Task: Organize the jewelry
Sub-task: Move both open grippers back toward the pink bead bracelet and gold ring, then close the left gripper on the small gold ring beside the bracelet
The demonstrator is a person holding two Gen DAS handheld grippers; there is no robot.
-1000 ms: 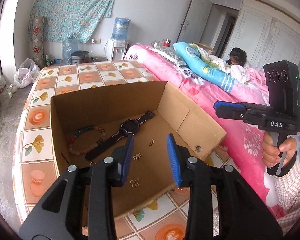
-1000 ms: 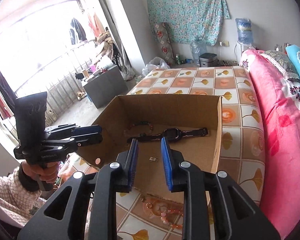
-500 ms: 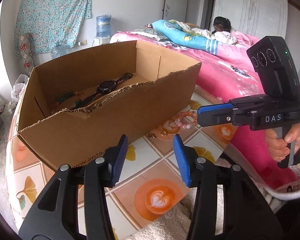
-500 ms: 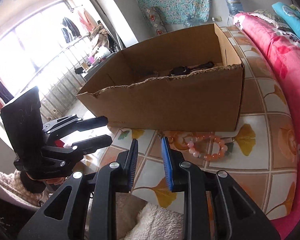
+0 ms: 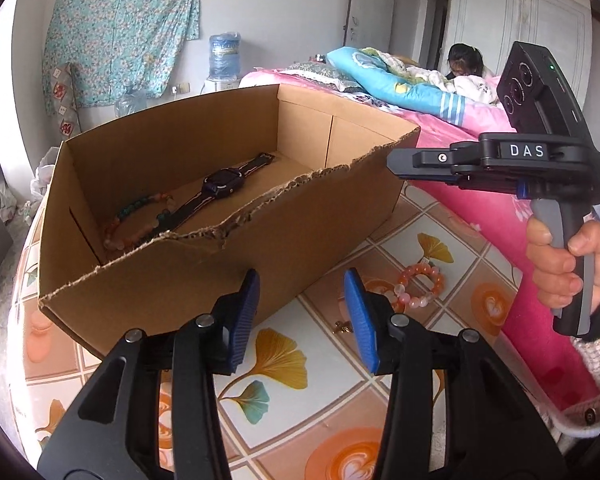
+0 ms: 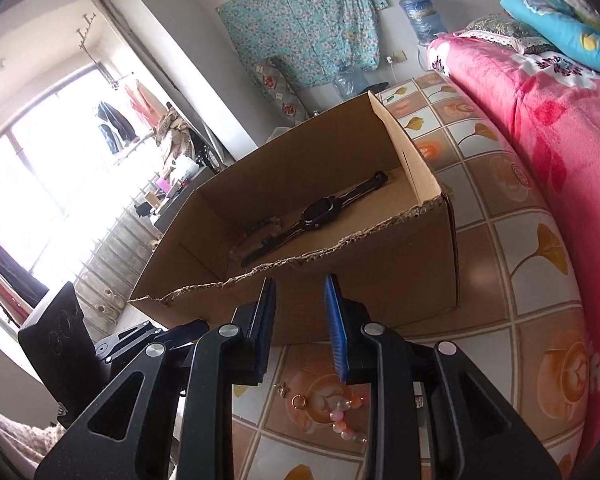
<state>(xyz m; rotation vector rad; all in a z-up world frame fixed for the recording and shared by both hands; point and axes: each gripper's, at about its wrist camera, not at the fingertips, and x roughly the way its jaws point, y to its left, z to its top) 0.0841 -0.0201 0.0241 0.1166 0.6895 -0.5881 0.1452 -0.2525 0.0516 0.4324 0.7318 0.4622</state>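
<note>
Left wrist view: my left gripper [image 5: 300, 316] hangs low over the tiled-pattern bench [image 5: 284, 364], its blue-padded fingers [image 5: 246, 316] about half apart, having just been opening, with nothing between them. Ahead and to the left stands the open brown cardboard box [image 5: 188, 264] with a torn near rim. Inside it lie a black wristwatch with a long strap [image 5: 224, 182] and a dark multicoloured bead bracelet [image 5: 138, 220].

The item not yet sorted is the pink-and-orange bead bracelet [image 5: 420, 285], on the bench just outside the box's near right corner. It lies ahead and to the right of my left fingers. A small gold charm [image 5: 342, 326] sits close beside the right finger.

Right wrist view: my right gripper [image 6: 300, 320] holds its fingers [image 6: 336, 320] at a narrow gap, empty. The same bead bracelet [image 6: 342, 414] lies below and just right of the fingertips, partly hidden under the gripper frame. A small gold ring [image 6: 299, 401] and a gold charm [image 6: 282, 389] rest just left of it.

Judgement: the right gripper is nearer the bracelet. The loop has no clear long axis. The fingers likely need to widen first, then pinch one side of the loop. The box opening is straight ahead for the drop.
</note>
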